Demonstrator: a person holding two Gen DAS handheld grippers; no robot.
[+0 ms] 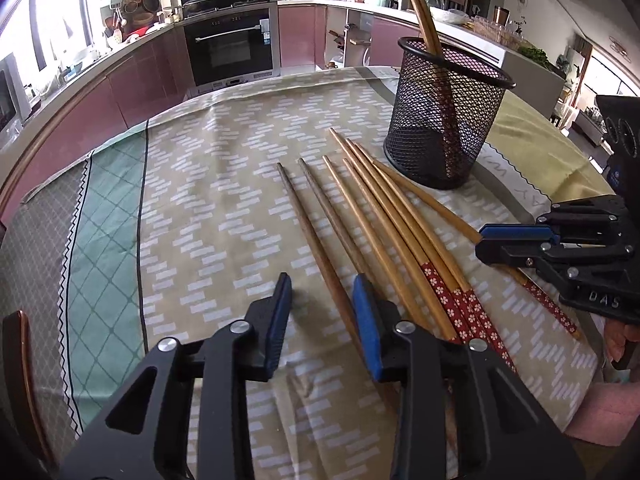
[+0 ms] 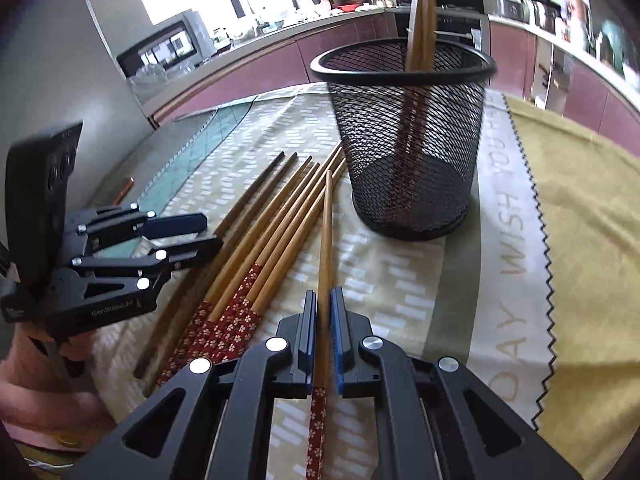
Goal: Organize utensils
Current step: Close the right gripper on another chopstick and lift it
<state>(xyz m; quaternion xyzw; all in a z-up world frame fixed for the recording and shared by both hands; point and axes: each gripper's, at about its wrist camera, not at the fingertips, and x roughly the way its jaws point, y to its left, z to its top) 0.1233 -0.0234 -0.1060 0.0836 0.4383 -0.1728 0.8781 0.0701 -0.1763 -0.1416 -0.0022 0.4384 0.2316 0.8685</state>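
A black mesh cup (image 1: 444, 116) (image 2: 408, 140) stands on the tablecloth with two chopsticks (image 1: 420, 12) (image 2: 420, 16) upright in it. Several bamboo chopsticks (image 1: 384, 220) (image 2: 276, 232), some with red flowered ends, and two dark brown ones (image 1: 316, 232) lie side by side in front of the cup. My right gripper (image 2: 323, 304) (image 1: 486, 240) is shut on one flowered chopstick (image 2: 325, 240), which points toward the cup. My left gripper (image 1: 322, 296) (image 2: 208, 232) is open and empty, low over the thick ends of the dark chopsticks.
The patterned tablecloth (image 1: 200, 200) covers a round table with a yellow-green cloth (image 2: 580, 220) on the right. Kitchen counters, an oven (image 1: 232, 44) and cabinets run along the back. A chair back (image 1: 20, 360) shows at the left edge.
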